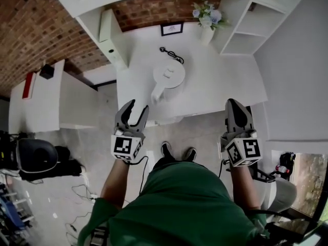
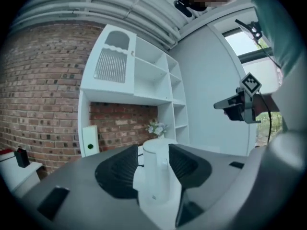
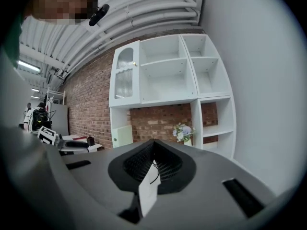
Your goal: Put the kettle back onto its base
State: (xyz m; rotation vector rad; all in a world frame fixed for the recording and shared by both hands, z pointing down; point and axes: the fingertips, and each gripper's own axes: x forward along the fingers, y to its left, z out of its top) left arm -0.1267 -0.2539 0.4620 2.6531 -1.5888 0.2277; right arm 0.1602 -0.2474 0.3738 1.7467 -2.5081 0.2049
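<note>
White kettle (image 1: 168, 77) stands lidded on the tabletop (image 1: 230, 81); flowers fill the vase (image 1: 207, 32) at its one o'clock. Left claw (image 1: 137, 107) wide, empty; right claw (image 1: 234, 104) pinched together.

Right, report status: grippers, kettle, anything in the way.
Left gripper open, clear of kettle. Right gripper shut, empty. Kettle upright on table, base not made out, cord behind it. Nothing in the way.
</note>
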